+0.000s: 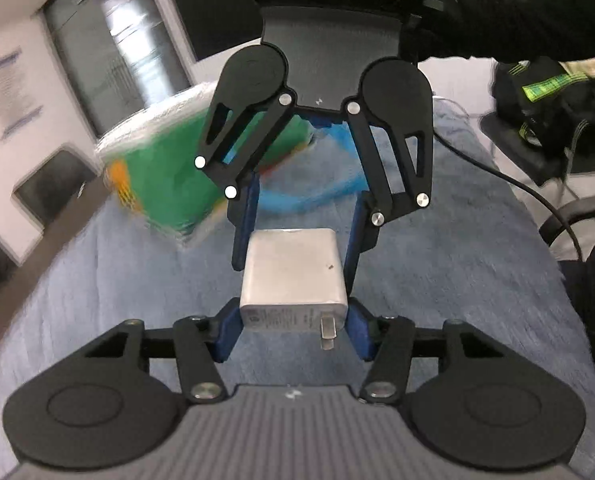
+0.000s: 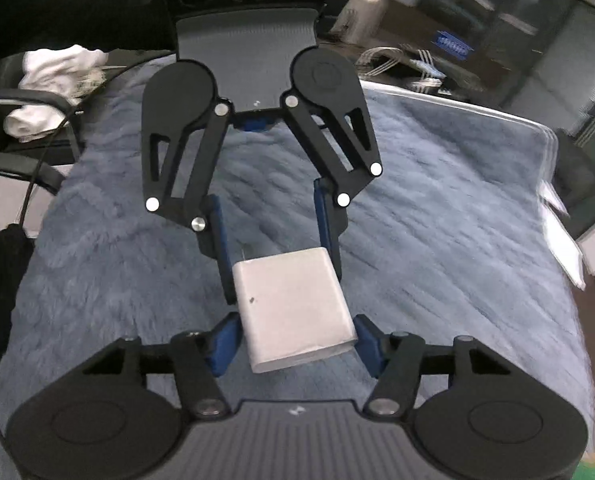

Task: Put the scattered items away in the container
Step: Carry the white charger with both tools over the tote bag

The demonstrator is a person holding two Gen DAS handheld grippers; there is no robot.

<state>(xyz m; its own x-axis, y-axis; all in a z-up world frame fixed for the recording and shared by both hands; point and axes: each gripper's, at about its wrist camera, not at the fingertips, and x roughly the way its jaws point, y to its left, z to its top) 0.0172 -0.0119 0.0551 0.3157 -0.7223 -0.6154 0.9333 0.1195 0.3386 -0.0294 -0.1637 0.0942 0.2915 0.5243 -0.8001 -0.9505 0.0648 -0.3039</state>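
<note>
Both grippers tip to tip — left gripper point(image 1: 293, 330) and right gripper point(image 2: 293, 346) fingers clamped on one white charger point(image 1: 293, 276).

Even, soft indoor light, no harsh shadows. Background smears with motion blur, worst on the green box point(image 1: 157, 176) at left. Fisheye bends the edges; corners go dark.

I am seeing a blue-grey plush cloth point(image 2: 437, 216) covering the work surface, a black cable point(image 1: 509, 180) trailing over its far edge, white crumpled cloths point(image 2: 53, 76) lying on a chair, and a black bag point(image 1: 553, 108) sitting beyond.
</note>
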